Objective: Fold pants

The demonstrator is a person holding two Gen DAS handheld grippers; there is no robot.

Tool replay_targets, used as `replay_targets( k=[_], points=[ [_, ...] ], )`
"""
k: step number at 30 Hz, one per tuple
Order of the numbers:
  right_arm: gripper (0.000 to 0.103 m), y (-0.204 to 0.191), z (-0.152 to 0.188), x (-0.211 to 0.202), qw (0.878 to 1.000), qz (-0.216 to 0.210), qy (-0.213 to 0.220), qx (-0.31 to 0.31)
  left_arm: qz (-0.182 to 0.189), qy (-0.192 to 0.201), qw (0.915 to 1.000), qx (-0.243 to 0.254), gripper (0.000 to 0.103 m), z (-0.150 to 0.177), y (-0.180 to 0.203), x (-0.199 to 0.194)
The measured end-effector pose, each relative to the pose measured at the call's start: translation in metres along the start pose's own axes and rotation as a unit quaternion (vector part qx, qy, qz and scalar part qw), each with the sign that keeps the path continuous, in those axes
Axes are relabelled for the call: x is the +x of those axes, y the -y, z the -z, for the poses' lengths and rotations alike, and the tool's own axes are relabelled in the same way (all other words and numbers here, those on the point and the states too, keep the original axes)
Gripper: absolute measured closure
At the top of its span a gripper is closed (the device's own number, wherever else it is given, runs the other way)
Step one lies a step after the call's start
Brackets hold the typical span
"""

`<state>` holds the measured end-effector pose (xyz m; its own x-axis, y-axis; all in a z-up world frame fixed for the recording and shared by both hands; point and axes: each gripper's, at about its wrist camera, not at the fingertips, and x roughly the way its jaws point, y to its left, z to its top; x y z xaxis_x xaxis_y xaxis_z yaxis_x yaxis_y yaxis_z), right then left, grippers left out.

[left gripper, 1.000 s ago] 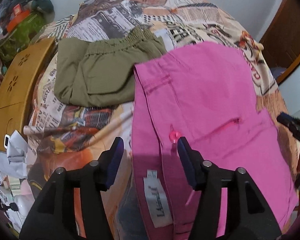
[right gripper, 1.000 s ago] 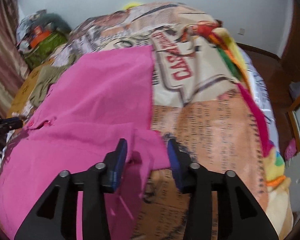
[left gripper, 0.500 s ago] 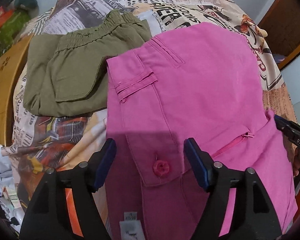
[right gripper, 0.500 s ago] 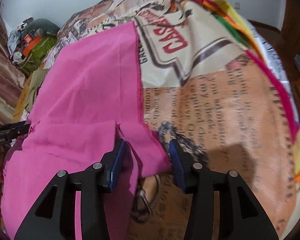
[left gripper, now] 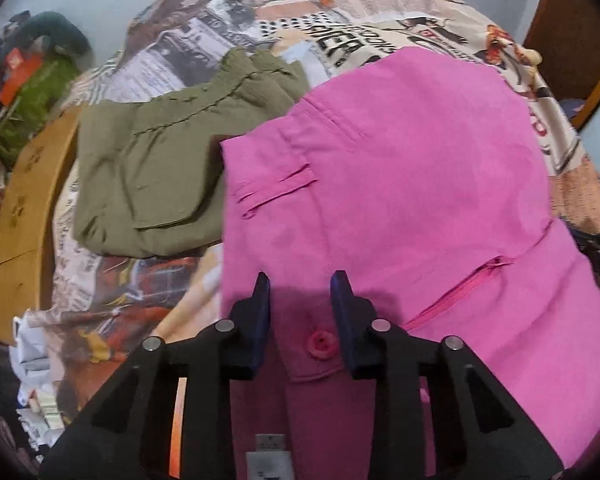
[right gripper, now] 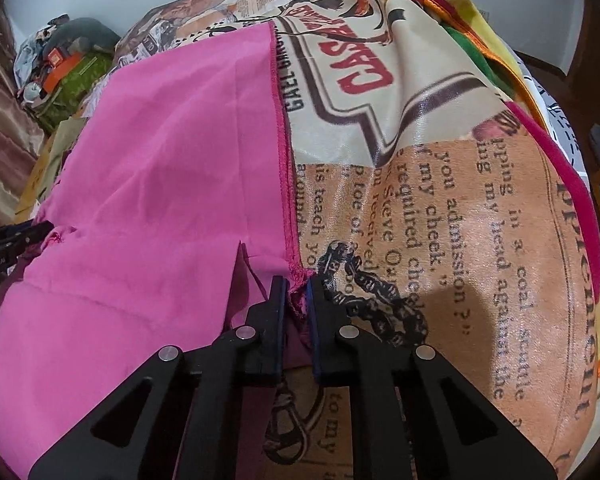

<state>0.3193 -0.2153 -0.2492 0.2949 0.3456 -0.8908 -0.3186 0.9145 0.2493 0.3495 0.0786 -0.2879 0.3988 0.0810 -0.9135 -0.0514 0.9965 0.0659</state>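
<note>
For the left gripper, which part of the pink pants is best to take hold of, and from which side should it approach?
Probably the waistband edge of the pink pants beside the button, approached from the near side. There the layered fabric forms a firm edge, and the open left gripper already straddles it. The right gripper pinches the hem corner.

You have two pairs of pants on the printed blanket [left gripper: 380, 28]: one pink pair [left gripper: 400, 184], one olive pair [left gripper: 152, 176] just left of it, plus two grippers, the left [left gripper: 300, 296] and right [right gripper: 297, 294], and one pink button [left gripper: 321, 343].
</note>
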Motion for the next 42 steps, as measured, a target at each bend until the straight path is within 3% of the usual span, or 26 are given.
replay_targets(
  k=[6,12,15,17,21,25,33,35,36,38,42],
  points=[
    [0.093,-0.005,-0.002,0.001,1.000,0.011,-0.002,-0.009,0.011,-0.010,0.9998,-0.015,0.070,0.002,-0.016,-0.003],
    [0.088,-0.009,-0.004,-0.016,0.999,0.038,0.010,-0.024,0.003,0.016,0.9989,-0.043,0.040,0.001,-0.037,-0.027],
    [0.081,-0.008,-0.011,-0.037,0.998,0.037,0.034,-0.026,-0.011,0.038,0.9978,-0.052,0.034,-0.004,-0.051,-0.041],
    [0.068,-0.009,-0.018,-0.054,0.997,0.041,0.060,-0.030,-0.019,0.052,0.9968,-0.057,0.032,-0.012,-0.060,-0.049],
    [0.063,-0.012,-0.037,-0.080,0.993,0.036,0.105,-0.032,-0.029,0.081,0.9939,-0.069,0.030,-0.030,-0.073,-0.061],
    [0.053,-0.018,-0.054,-0.090,0.991,0.033,0.127,-0.031,-0.021,0.088,0.9929,-0.077,0.029,-0.047,-0.080,-0.060],
    [0.053,-0.029,-0.078,-0.064,0.991,0.028,0.122,-0.039,0.036,0.040,0.9959,-0.073,0.030,-0.063,-0.066,-0.017],
    [0.053,-0.029,-0.084,-0.055,0.992,0.024,0.115,-0.037,0.047,0.024,0.9966,-0.062,0.037,-0.062,-0.059,-0.003],
    [0.053,-0.028,-0.087,-0.049,0.993,0.020,0.111,-0.036,0.053,0.017,0.9969,-0.056,0.045,-0.062,-0.056,0.003],
    [0.053,-0.027,-0.091,-0.039,0.994,0.017,0.103,-0.034,0.061,-0.006,0.9970,-0.047,0.050,-0.062,-0.050,0.018],
    [0.053,-0.024,-0.098,-0.023,0.995,0.011,0.092,-0.032,0.081,-0.019,0.9946,-0.063,0.050,-0.065,-0.052,0.036]
  ],
)
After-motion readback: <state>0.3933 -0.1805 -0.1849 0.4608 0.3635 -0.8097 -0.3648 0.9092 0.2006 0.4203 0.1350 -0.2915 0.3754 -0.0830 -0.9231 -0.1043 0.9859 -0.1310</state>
